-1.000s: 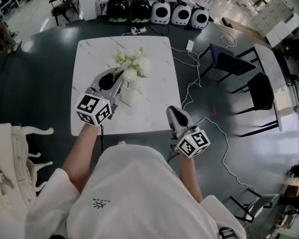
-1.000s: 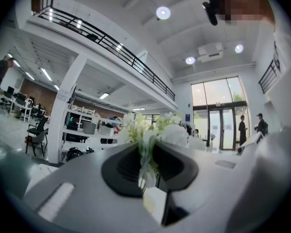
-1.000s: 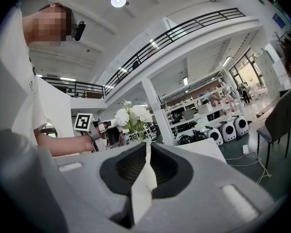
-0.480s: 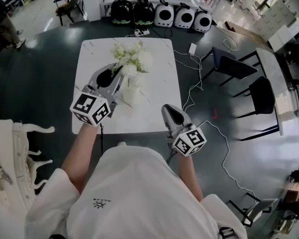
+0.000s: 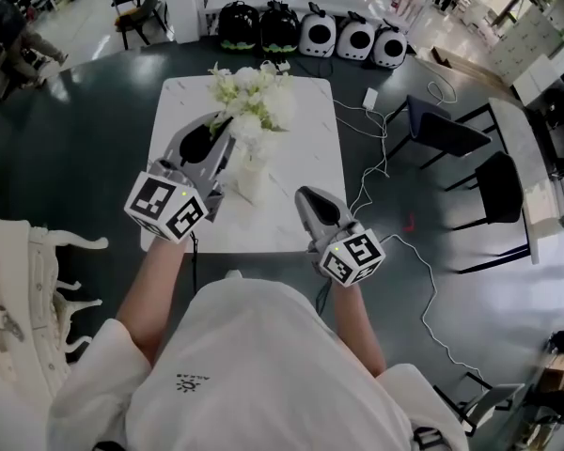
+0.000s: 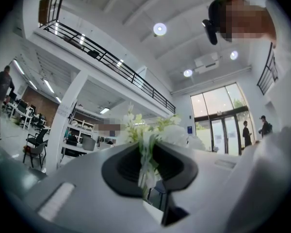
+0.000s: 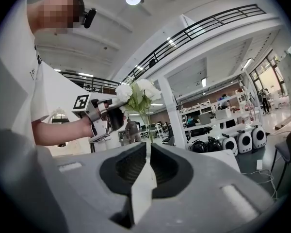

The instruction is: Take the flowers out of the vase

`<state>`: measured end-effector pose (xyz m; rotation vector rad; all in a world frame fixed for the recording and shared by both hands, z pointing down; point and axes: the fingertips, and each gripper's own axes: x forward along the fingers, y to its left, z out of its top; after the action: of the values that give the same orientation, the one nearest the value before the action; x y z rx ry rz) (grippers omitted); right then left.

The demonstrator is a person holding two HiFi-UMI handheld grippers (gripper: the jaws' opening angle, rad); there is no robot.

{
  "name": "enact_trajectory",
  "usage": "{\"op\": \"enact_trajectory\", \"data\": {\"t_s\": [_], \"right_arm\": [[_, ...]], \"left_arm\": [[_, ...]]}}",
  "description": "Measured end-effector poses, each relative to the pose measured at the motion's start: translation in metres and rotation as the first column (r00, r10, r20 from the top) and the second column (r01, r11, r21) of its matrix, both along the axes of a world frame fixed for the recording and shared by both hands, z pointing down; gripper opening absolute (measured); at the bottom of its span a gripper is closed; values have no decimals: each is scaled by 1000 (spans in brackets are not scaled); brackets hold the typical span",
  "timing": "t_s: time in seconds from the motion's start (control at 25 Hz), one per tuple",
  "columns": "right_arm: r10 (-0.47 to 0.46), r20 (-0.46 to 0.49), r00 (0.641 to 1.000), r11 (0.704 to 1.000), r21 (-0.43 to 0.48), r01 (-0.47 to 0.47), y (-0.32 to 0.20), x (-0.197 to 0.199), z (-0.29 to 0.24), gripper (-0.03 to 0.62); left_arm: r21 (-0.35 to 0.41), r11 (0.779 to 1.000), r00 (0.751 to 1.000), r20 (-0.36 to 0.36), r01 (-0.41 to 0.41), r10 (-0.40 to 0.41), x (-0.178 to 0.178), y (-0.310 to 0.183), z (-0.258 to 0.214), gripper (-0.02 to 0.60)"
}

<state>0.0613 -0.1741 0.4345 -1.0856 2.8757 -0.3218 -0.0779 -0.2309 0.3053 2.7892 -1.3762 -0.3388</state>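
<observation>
A bunch of white flowers (image 5: pixel 253 98) with green stems stands above a pale vase (image 5: pixel 248 177) in the middle of the white table (image 5: pixel 305 148). My left gripper (image 5: pixel 227 127) is shut on the stems just under the blooms. In the left gripper view the stems (image 6: pixel 146 152) are pinched between the dark pads. In the right gripper view the flowers (image 7: pixel 136 92) show held up in the left gripper (image 7: pixel 115 114). I cannot tell whether the stem ends are clear of the vase. My right gripper (image 5: pixel 305 195) is shut and empty over the table's near right edge, pointing level at the vase.
Several pet carriers (image 5: pixel 355 36) and dark bags (image 5: pixel 237 24) line the floor behind the table. Dark chairs (image 5: pixel 456 125) stand to the right, with white cables (image 5: pixel 374 163) trailing over the floor. A white carved piece of furniture (image 5: pixel 23 289) is at my left.
My left gripper has risen with the flowers, so the blooms stand higher above the vase. The right gripper has moved left and forward, closer to the vase.
</observation>
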Motion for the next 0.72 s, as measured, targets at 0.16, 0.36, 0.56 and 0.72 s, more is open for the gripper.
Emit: {"op": "enact_trajectory", "data": {"t_s": [0.16,0.36,0.56,0.72], "right_arm": [[-28,6,1000,999,26,28,-3,-12,-11,26],[-51,19,998,997,52,50,-1,-22,-23,26],[-82,38,996,994,74,79,1,-24,-37,26],[-109,46,993,992,76,106,0,-21,-41,26]], "left_arm": [[30,1000,1000,-11,1,-1,-2,8,-16,48],[49,999,999,-28,22,-20,-5,20,-29,48],[56,997,998,-29,52,-51,-9,29,-35,48],[52,995,996,-35,84,-82,-10,34,-39,48]]}}
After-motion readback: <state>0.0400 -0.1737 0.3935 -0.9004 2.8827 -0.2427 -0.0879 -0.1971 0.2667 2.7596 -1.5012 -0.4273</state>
